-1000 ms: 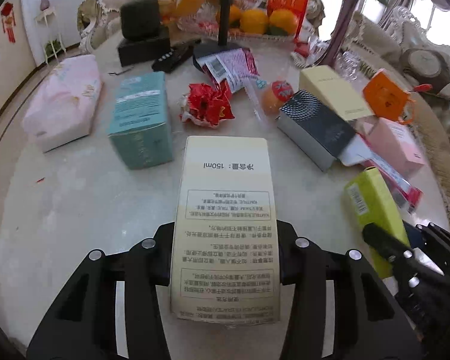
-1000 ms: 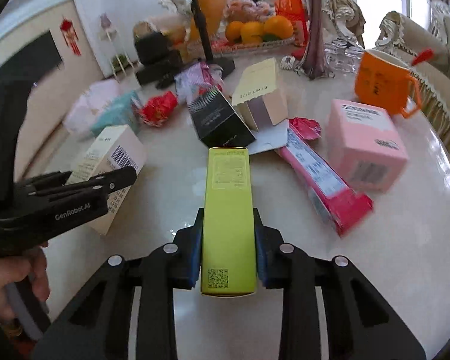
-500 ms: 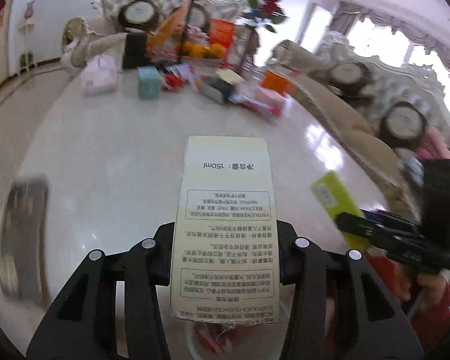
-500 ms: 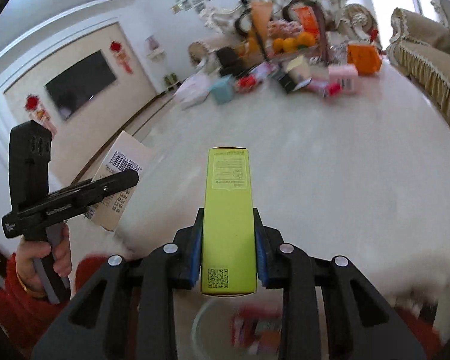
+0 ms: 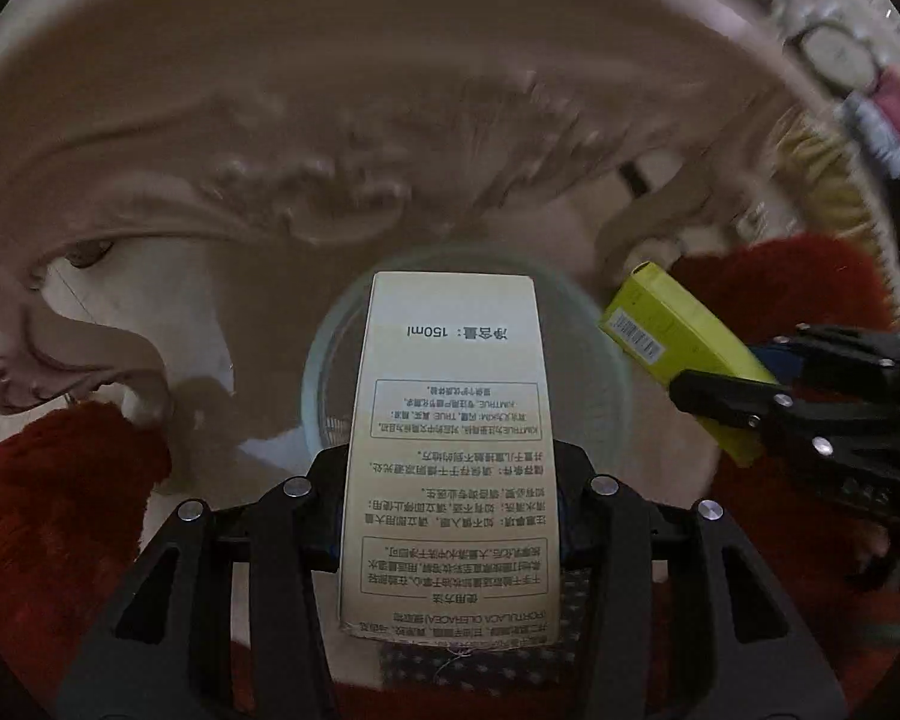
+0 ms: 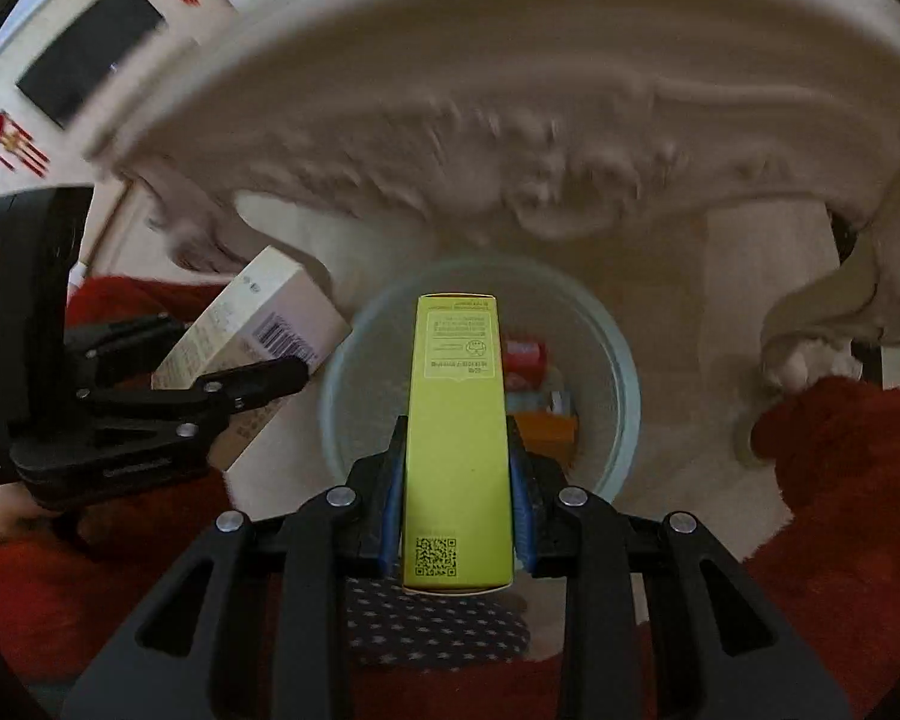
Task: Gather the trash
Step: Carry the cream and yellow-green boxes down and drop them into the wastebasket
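My left gripper (image 5: pixel 450 468) is shut on a tall cream box (image 5: pixel 450 432) with printed text and points steeply down over a pale round bin (image 5: pixel 324 372) on the floor. My right gripper (image 6: pixel 456 480) is shut on a slim yellow-green box (image 6: pixel 456 420) above the same bin (image 6: pixel 624 396). Inside the bin lie a red can (image 6: pixel 525 354) and an orange packet (image 6: pixel 549 429). Each view shows the other tool beside it: the right gripper (image 5: pixel 720 384) with the yellow-green box (image 5: pixel 666 324), the left gripper (image 6: pixel 252 372) with the cream box (image 6: pixel 258 324).
The carved cream table apron (image 5: pixel 330 180) hangs just behind the bin, with a curled table leg (image 6: pixel 810 324) at the right. The person's red-clad legs (image 5: pixel 60 510) (image 6: pixel 840 450) flank the bin. A dotted dark slipper (image 6: pixel 432 624) is below the grippers.
Both grippers left the cluttered table top, passed over its edge and sank toward the floor. They now hang over the bin, each still gripping its box.
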Available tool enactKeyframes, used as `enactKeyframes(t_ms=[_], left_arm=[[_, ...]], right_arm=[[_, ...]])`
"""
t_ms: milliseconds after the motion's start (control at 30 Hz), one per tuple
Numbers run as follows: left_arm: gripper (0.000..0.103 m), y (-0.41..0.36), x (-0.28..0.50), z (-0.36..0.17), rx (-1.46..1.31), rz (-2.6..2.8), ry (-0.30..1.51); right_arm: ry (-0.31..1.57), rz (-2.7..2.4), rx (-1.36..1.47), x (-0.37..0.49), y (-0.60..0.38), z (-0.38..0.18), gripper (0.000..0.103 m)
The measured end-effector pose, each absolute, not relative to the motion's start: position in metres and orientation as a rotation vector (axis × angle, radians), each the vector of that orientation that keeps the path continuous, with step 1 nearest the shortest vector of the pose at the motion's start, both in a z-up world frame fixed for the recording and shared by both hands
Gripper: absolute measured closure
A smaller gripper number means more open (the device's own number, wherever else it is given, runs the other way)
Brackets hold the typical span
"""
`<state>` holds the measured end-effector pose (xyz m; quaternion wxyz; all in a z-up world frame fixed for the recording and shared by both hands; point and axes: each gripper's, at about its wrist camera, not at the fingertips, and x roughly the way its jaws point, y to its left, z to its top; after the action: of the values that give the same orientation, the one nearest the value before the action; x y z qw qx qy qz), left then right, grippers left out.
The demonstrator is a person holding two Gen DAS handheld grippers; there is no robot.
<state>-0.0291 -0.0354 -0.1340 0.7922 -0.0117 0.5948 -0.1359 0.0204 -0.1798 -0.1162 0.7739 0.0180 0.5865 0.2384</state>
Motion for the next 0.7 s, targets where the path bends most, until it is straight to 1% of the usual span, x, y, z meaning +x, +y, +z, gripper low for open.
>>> enactKeyframes(t_ms=[67,200,233,267,300,333,367,567,700], left_arm=[[0.057,-0.04,-0.022,-0.152,-0.013,-0.283,1.311],[0.055,-0.044,-0.018,-0.164,-0.015,-0.299,1.342],[0.044,-0.045,-0.018,-0.167,-0.01,-0.305,1.357],[0.033,-0.047,-0.018,-0.168,-0.002,-0.3,1.366],[0.02,-0.047,-0.018,-0.171,0.011,-0.287,1.373],[0.02,-0.045,-0.018,-0.173,0.022,-0.267,1.369],[0.02,-0.044,-0.018,-0.174,0.016,-0.263,1.369],[0.02,-0.033,-0.022,-0.178,-0.018,-0.242,1.393],[0.02,-0.029,-0.025,-0.17,0.001,-0.232,1.378]], right_arm=[[1.288,0.496,0.008,0.028,-0.173,-0.129,0.076],[1.294,0.494,-0.011,0.039,-0.162,-0.139,0.076],[1.293,0.5,-0.016,0.03,-0.165,-0.141,0.076],[1.298,0.503,-0.021,0.03,-0.163,-0.142,0.07],[1.297,0.494,-0.026,0.02,-0.169,-0.143,0.047],[1.289,0.473,-0.04,0.018,-0.17,-0.142,0.038],[1.263,0.456,-0.056,0.017,-0.17,-0.14,0.031],[1.269,0.436,-0.046,0.021,-0.179,-0.145,0.031],[1.283,0.432,-0.036,0.022,-0.182,-0.146,0.031]])
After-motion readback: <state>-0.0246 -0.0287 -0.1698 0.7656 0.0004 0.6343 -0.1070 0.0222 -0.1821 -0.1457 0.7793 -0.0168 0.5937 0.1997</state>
